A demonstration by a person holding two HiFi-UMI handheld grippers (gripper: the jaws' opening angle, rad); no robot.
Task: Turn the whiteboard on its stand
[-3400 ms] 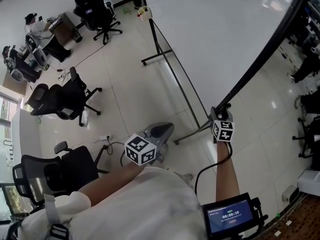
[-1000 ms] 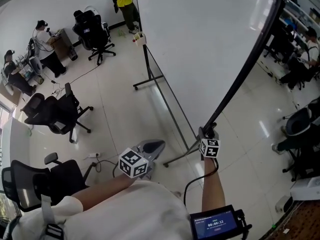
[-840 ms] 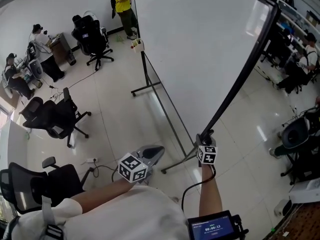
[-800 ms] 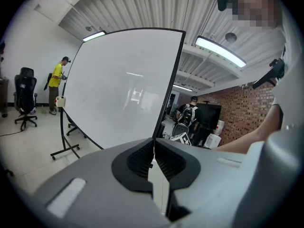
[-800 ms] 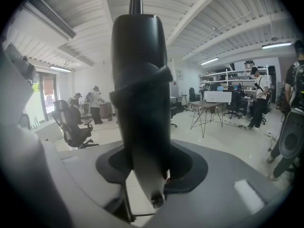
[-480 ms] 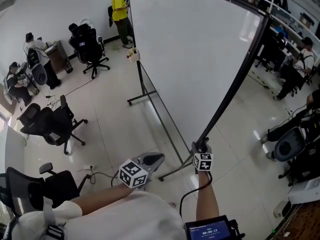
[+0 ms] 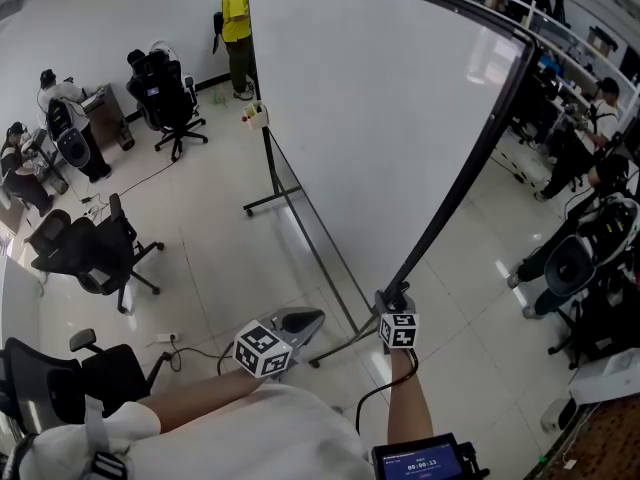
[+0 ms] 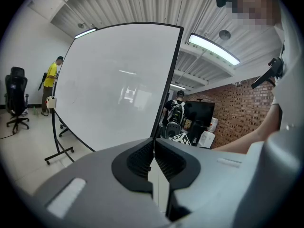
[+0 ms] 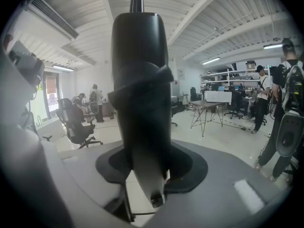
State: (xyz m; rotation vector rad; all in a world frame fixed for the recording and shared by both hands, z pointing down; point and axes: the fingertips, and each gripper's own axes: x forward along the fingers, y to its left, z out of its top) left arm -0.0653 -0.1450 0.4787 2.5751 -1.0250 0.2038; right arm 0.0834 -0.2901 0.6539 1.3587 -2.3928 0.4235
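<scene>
The big whiteboard [image 7: 370, 118] stands on its black wheeled stand [image 7: 300, 208], face towards me. In the head view my right gripper [image 7: 393, 298] is shut on the board's black side frame [image 7: 460, 178] near its lower corner. In the right gripper view that frame [image 9: 137, 80] fills the gap of the right gripper [image 9: 142, 161], pads pressed on it. My left gripper [image 7: 300, 320] hangs free, low and left of the stand's near foot. In the left gripper view the left gripper [image 8: 153, 163] is shut on nothing, and the board [image 8: 114, 89] stands ahead of it.
Black office chairs [image 7: 85, 258] [image 7: 165, 83] stand on the tiled floor at left, near seated people. A person in yellow [image 7: 236, 18] stands by the board's far end. More people and chairs [image 7: 580, 258] are at right. A cable and power strip [image 7: 165, 339] lie near my left arm.
The board's near edge, with my right gripper on it, has shifted left and lower in the head view, and its top edge has come into sight. The left gripper drifted slightly along.
</scene>
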